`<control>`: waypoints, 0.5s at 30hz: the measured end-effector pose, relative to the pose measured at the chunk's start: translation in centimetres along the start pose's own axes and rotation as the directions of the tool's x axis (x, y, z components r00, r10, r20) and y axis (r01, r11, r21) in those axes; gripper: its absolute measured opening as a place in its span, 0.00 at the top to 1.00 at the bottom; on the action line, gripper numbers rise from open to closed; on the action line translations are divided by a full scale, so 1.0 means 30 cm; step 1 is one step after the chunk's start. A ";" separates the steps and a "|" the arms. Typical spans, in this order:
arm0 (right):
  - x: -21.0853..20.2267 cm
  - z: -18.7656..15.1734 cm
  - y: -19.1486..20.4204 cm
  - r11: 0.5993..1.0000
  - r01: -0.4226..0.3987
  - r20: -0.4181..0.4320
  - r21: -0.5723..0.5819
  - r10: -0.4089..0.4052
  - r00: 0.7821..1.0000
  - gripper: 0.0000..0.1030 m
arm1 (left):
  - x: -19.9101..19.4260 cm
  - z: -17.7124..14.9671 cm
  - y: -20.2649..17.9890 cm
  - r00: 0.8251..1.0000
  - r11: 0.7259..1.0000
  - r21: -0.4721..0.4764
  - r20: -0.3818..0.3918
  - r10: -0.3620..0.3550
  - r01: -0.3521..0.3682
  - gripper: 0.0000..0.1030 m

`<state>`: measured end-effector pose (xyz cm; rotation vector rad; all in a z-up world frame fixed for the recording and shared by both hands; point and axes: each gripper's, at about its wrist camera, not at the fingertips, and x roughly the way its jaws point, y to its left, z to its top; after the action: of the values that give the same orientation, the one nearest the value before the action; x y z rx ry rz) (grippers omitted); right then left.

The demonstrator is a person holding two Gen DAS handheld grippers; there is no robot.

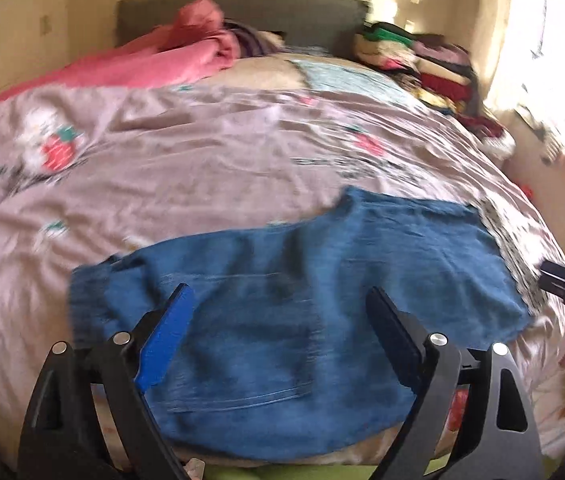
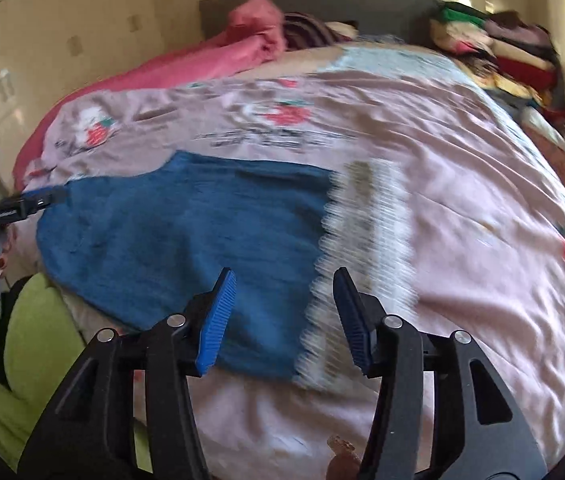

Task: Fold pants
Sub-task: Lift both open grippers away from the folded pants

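Left gripper (image 1: 280,300): jaws apart above pants (image 1: 282,320) | right gripper (image 2: 284,282): jaws apart over pants' edge | bed (image 1: 202,152)

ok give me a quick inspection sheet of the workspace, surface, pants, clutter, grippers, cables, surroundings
surface: bed under a wrinkled pink printed duvet, bunched pink blanket at the head end
job's things: blue denim pants lying spread flat near the bed's front edge, pale lacy trim at one end; folds hard to judge through motion blur
clutter: stacked clothes pile along the far right side of the bed
grippers: left gripper open above the pants, holding nothing; right gripper open over the trim end, holding nothing
cables: nothing seen
surroundings: grey headboard, cream wall, bright window on the right
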<state>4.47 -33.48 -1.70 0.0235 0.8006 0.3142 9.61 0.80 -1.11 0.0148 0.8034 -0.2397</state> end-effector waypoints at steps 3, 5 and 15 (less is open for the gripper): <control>0.070 0.040 0.073 0.998 -0.031 -0.016 -0.050 0.030 0.999 0.56 | 0.048 0.019 -0.076 0.999 0.998 0.051 -0.031 -0.025 0.027 0.16; 0.106 0.059 0.104 0.996 -0.044 -0.027 -0.073 0.043 0.999 0.55 | 0.081 0.032 -0.118 0.996 0.995 0.069 -0.055 -0.071 0.075 0.15; 0.260 0.035 0.110 0.998 0.020 -0.126 -0.058 -0.027 0.992 0.50 | 0.306 0.037 -0.181 0.980 0.987 0.144 -0.195 -0.039 0.068 0.15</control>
<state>9.42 -28.02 -5.97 -0.0591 0.9172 0.3184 15.35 -6.52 -6.47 0.1600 0.9769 -0.3534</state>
